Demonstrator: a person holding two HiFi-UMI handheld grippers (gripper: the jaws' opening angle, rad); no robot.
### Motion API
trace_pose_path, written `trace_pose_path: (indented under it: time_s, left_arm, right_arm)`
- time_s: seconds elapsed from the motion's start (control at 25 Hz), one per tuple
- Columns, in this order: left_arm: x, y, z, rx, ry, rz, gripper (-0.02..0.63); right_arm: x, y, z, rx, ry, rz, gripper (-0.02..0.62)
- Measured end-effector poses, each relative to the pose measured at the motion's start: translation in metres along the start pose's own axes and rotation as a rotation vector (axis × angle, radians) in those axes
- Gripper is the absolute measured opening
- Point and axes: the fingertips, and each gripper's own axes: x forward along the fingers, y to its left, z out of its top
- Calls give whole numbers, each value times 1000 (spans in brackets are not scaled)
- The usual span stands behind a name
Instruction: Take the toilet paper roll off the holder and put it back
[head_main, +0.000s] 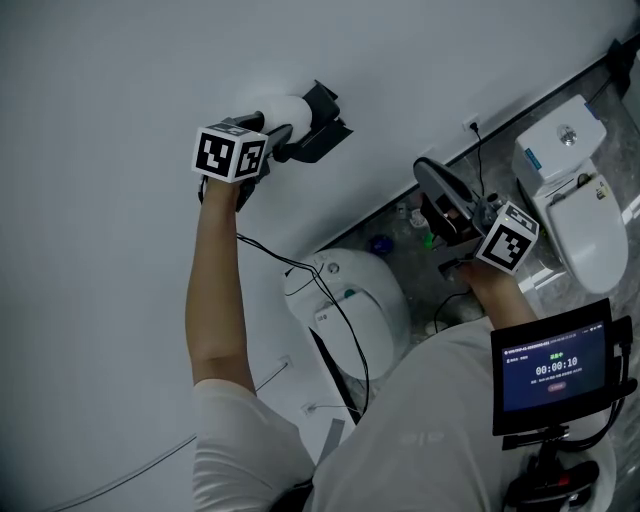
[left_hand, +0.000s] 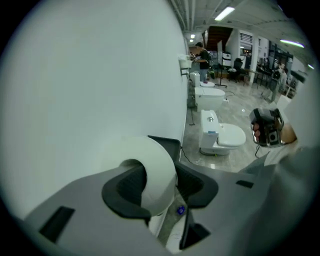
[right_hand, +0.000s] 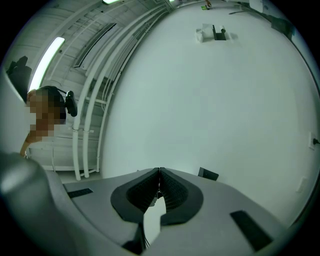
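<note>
The white toilet paper roll (head_main: 287, 110) (left_hand: 156, 172) sits between the jaws of my left gripper (head_main: 283, 132) (left_hand: 161, 186), whose dark pads (left_hand: 126, 189) press on it from both sides. The roll is right up against the black holder (head_main: 324, 124) (left_hand: 169, 145) on the white wall. The frames do not show whether it still hangs on the holder. My right gripper (head_main: 430, 175) (right_hand: 159, 176) is held away to the right over the floor, its jaws shut with nothing between them.
A white toilet (head_main: 352, 300) stands below the holder and another (head_main: 566, 190) at the far right. Black cables (head_main: 300, 270) run along the wall and floor. A small screen (head_main: 553, 365) hangs at the person's chest. More toilets (left_hand: 220, 135) line the wall.
</note>
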Motion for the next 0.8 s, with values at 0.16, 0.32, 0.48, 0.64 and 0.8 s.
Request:
trace_pose_path:
  time_s: [0.16, 0.32, 0.48, 0.64, 0.8]
  left_arm:
    - [6, -6, 2, 119, 55, -16, 172]
    - [13, -8, 2, 208, 96, -41, 173]
    - [21, -5, 5, 247, 110, -55, 173]
    - [24, 2, 6, 273, 105, 7, 203]
    - [20, 8, 9, 293, 82, 62, 233]
  right_arm:
    - [3, 3, -5, 0, 11, 11, 11]
    - [3, 3, -10, 0, 25, 13, 11]
    - [4, 3, -12, -4, 29, 10, 11]
    - [3, 3, -12, -6, 34, 18, 9]
    - [4, 2, -15, -2, 41, 21, 10]
